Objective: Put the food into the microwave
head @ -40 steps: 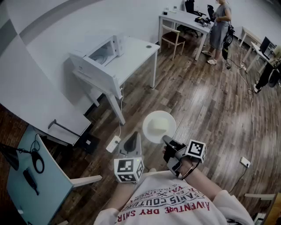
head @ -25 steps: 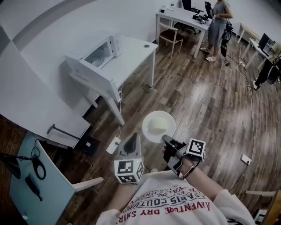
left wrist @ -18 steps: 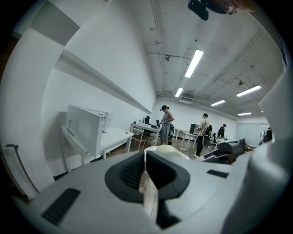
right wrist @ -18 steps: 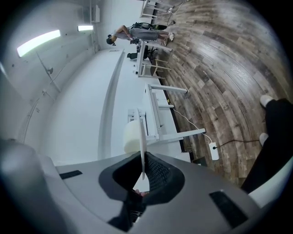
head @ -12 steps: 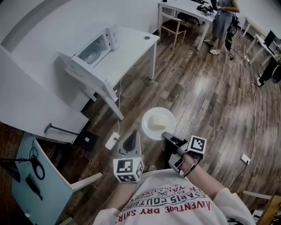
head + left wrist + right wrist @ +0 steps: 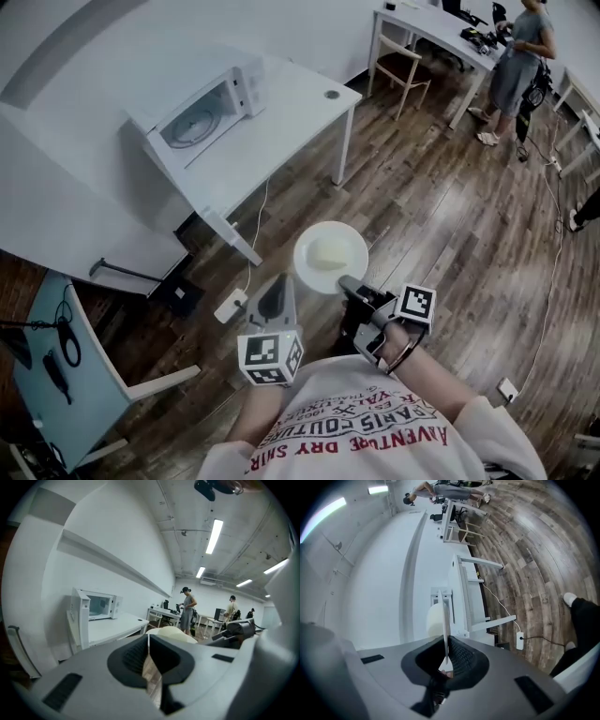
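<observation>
The right hand-held gripper [image 6: 347,283] is clamped on the near rim of a white plate [image 6: 307,267] and carries it roughly level above the wooden floor [image 6: 441,234], with the pale lump of food [image 6: 330,251] on top. The left hand-held gripper [image 6: 278,283] hangs just beside it, jaws together on nothing. The microwave [image 6: 208,108] stands open on the white table [image 6: 281,127], ahead and to the left, well apart from the plate. The plate probably has to travel forward and leftward, with the empty left side nearer the opening.
</observation>
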### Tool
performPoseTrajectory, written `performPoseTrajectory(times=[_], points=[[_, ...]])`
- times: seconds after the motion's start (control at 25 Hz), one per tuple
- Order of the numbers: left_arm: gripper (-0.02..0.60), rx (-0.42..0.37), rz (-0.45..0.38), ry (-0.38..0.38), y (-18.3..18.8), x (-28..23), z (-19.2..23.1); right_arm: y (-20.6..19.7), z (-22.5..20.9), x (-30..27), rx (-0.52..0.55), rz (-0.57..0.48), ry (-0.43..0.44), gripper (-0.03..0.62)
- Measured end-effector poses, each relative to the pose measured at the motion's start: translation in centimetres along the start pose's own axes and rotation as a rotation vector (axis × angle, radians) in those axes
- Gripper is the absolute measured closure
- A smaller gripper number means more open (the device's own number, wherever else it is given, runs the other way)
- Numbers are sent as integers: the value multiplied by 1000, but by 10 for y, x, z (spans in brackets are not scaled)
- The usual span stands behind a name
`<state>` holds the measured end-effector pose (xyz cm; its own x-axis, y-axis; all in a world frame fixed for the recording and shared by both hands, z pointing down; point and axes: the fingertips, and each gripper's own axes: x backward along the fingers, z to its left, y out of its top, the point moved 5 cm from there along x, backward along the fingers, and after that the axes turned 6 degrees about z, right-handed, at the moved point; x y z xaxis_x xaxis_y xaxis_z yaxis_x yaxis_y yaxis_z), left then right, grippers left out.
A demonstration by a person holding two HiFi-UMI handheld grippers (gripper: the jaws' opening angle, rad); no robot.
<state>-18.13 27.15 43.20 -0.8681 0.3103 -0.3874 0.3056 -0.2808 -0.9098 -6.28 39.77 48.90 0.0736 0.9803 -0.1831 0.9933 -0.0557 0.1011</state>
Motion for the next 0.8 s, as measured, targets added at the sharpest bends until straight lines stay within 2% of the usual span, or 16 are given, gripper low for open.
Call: performPoseTrajectory(times=[0.16, 0.32, 0.44, 0.64, 0.8], points=[[568, 30, 4, 75, 12, -36, -18, 49, 9, 1, 14, 80, -14, 571], [568, 95, -1, 119, 24, -65, -28, 89, 19, -3, 16, 133, -36, 571], [568, 94, 1, 138, 34, -81, -32, 115, 24, -7, 20, 152, -34, 571], [568, 89, 9, 173, 41, -111, -14, 146, 22, -27, 2, 158, -27, 571], [568, 110, 30, 164, 44, -147, 7, 169, 22, -55, -2, 154, -44, 571]])
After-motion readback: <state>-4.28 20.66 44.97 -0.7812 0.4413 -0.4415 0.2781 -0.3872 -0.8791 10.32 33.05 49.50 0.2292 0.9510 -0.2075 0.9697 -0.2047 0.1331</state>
